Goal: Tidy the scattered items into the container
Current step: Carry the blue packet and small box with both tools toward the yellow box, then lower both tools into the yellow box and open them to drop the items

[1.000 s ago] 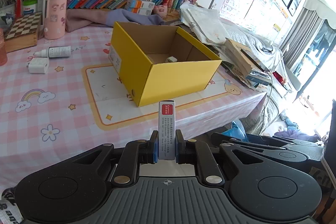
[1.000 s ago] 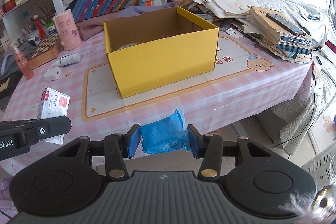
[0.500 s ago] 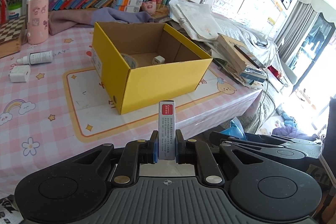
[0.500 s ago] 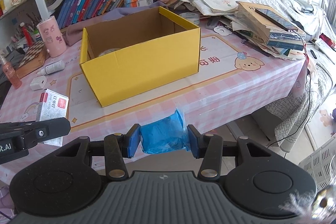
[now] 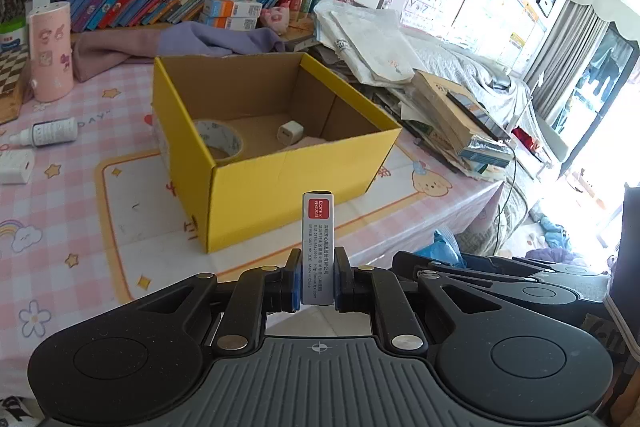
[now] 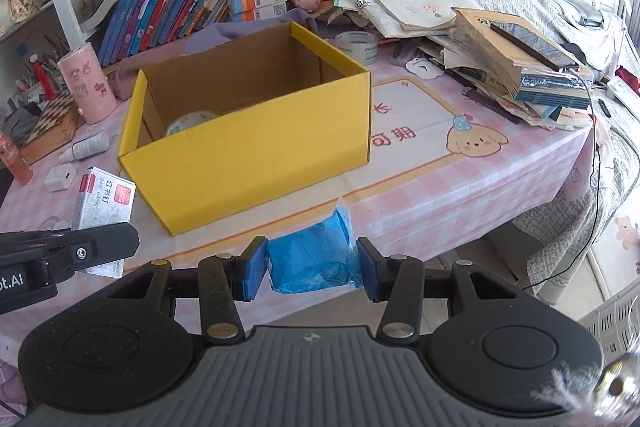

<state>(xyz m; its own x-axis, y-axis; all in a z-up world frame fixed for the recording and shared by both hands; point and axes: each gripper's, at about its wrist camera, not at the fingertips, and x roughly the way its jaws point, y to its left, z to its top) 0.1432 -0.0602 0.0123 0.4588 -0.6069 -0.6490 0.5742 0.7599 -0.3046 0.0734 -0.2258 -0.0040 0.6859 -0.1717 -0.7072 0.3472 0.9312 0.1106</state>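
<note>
**Both grippers loaded, short of the box**

Left gripper clamps a slim white staple box with red label, upright. Right gripper pinches a crumpled blue plastic packet. Both hover at the bench edge, before the open yellow carton. Carton holds a tape roll and small white cube.

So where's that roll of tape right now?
The tape roll lies inside the yellow box, in its left near corner in the left wrist view, left of a small white cube.
</note>
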